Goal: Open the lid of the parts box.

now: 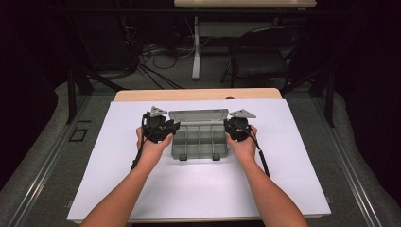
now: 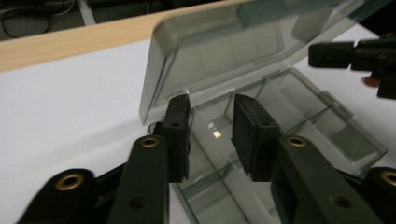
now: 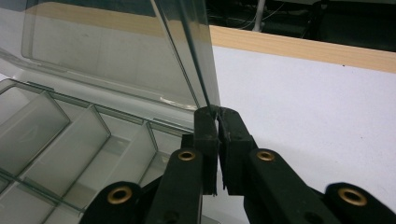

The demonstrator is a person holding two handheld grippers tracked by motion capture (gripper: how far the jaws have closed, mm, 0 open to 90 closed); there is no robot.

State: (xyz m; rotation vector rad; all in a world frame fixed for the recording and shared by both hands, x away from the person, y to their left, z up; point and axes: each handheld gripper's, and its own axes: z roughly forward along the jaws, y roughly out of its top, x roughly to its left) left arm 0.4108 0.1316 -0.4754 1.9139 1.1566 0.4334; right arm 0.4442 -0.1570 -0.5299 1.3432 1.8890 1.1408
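A clear plastic organiser box with several compartments sits mid-table, its lid standing up at the back. My left gripper is at the box's left end. In the left gripper view its jaws stand apart over the end compartment, below the raised lid, and press on nothing. My right gripper is at the right end. In the right gripper view it is shut on the lid's side edge, just above the tray. Its tip also shows in the left gripper view.
The box rests on a white board laid over a wooden table. Beyond the table stand a dark chair and a desk leg, with cables on the floor. Both forearms come in from the bottom edge.
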